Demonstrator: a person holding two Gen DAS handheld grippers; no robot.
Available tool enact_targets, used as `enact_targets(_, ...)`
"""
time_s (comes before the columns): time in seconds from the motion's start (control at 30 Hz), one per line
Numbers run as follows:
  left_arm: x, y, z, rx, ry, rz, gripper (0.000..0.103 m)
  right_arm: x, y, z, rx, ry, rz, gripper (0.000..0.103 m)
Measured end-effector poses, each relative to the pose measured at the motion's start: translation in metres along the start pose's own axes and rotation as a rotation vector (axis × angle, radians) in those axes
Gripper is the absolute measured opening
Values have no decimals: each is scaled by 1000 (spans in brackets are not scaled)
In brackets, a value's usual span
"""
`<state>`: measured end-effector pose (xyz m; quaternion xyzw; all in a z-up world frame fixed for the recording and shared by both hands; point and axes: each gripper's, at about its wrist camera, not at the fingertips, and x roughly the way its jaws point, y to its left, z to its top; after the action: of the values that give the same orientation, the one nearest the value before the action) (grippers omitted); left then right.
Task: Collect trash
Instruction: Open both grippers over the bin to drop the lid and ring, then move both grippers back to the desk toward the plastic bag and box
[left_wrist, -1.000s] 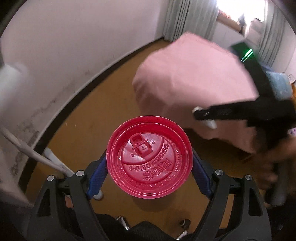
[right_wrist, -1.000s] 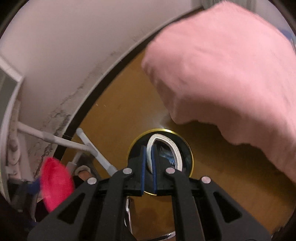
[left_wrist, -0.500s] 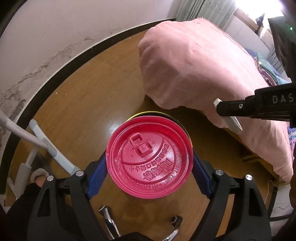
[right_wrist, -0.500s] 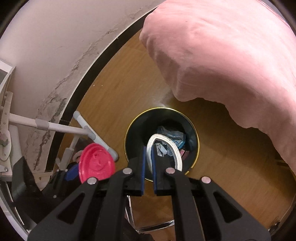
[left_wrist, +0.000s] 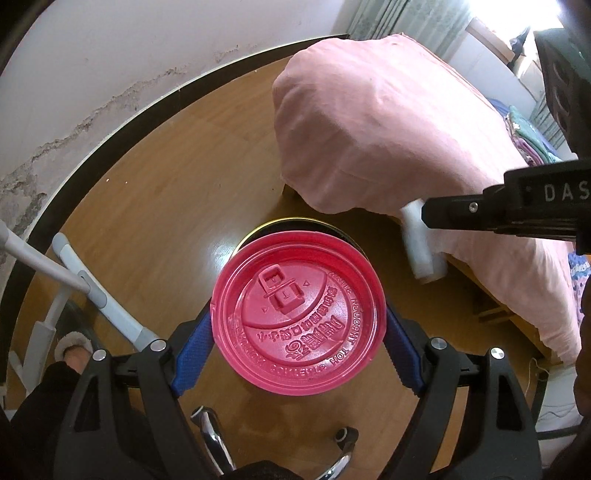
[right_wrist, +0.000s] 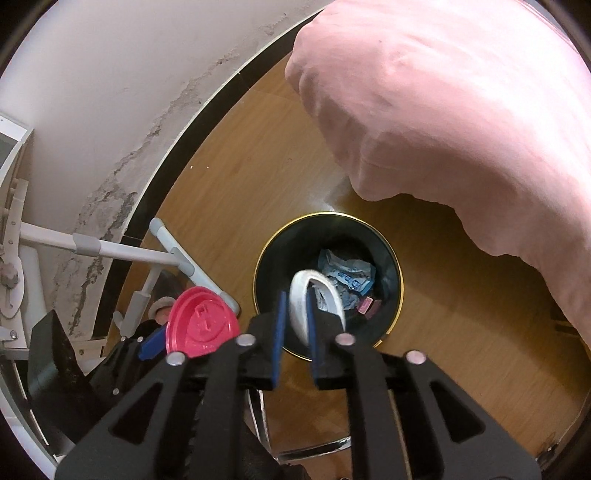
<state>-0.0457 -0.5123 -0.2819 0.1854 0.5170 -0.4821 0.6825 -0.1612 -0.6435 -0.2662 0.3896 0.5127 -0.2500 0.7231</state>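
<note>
- The left gripper (left_wrist: 299, 343) is clamped on a red plastic cup lid (left_wrist: 297, 312), its blue pads pressing the lid's rim from both sides.
- The lid is round and glossy, face toward the camera, with a raised sip tab near its middle and embossed lettering curving round the lower half; its rim looks whole.
- From the left wrist view the lid hangs over a black bin (left_wrist: 295, 223), of which only a thin gold edge shows behind it.
- The right gripper (right_wrist: 295, 332) has its jaws a little apart, with a white, curved, flattened piece of trash (right_wrist: 301, 299) between the blue pads; whether they touch it I cannot tell.
- That white piece sits above the open mouth of the bin (right_wrist: 388, 254), which is dark inside with a gold rim.
- Inside the bin lie a crumpled blue wrapper (right_wrist: 347, 273) and a small pink scrap (right_wrist: 365, 305).
- The bin stands on a wooden floor (right_wrist: 258, 177), near the overhanging edge of a pink blanket (right_wrist: 461, 110).
</note>
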Motion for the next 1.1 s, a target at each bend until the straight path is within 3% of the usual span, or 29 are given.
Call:
enact_targets(0.03,0,0,0,1,0,-1,81,-1,-1,0,2,-6,-2,46)
enact_targets(0.07,0,0,0,1,1,-1,81,-3,-1,1,3,-17,-6,62)
enact_targets(0.17,1,0,0,0,2,-2,81,-12,-3,1,19,-57,-7,63)
enact_targets(0.83,3,-7,-1,25,15,-27,91,-11,-1,1,18,-58,-17,64)
enact_targets(0.97,-9,-8,-1,24,-31,3,90,-16,-1,2,15,-80,-30,65)
enact_targets(1.1,-62,-24,-6,78,-138,-8,92,-45,2,2,8,-182,-49,70)
